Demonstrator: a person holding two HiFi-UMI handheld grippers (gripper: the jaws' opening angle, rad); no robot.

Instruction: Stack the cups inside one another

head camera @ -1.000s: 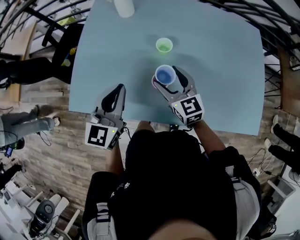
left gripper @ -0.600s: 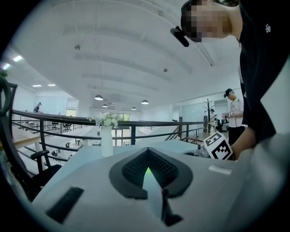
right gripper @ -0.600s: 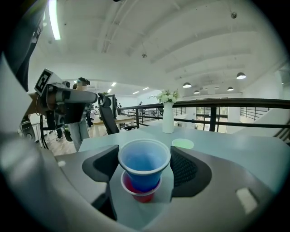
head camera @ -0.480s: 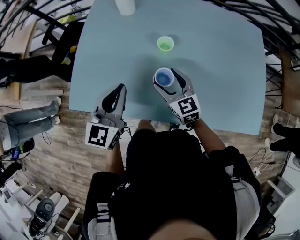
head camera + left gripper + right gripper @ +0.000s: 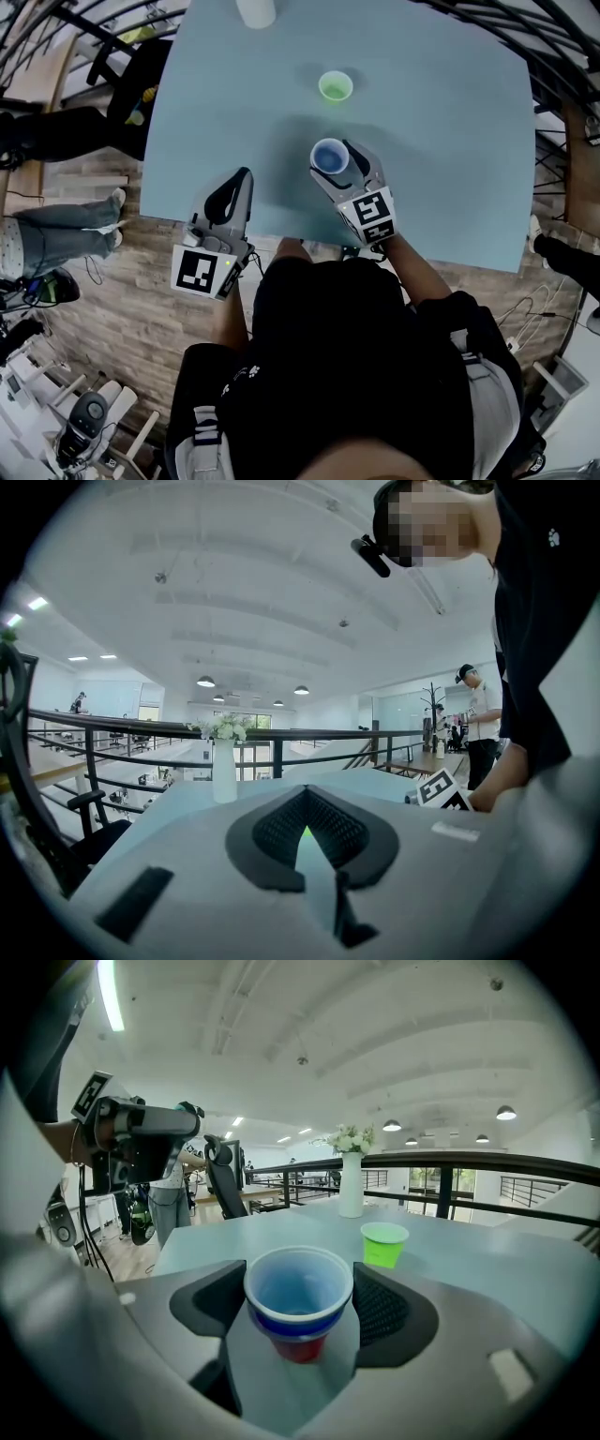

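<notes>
A blue cup (image 5: 328, 156) nested in a red cup (image 5: 300, 1346) sits between the jaws of my right gripper (image 5: 336, 163), which is shut on the pair above the near middle of the light blue table (image 5: 441, 131). The blue cup (image 5: 298, 1290) fills the gap between the pads in the right gripper view. A green cup (image 5: 335, 86) stands upright on the table beyond it and is the green cup (image 5: 384, 1243) just right of the jaws' line. My left gripper (image 5: 238, 178) hovers at the table's front left edge, shut and empty (image 5: 305, 834).
A white vase (image 5: 255, 11) with flowers (image 5: 351, 1183) stands at the table's far edge. Railings run behind the table. People stand on the floor to the left (image 5: 56, 234). The right gripper's marker cube (image 5: 439, 789) shows in the left gripper view.
The right gripper with the nested cups has shifted only slightly. The left gripper has stayed put. The legs of the person at the left have moved.
</notes>
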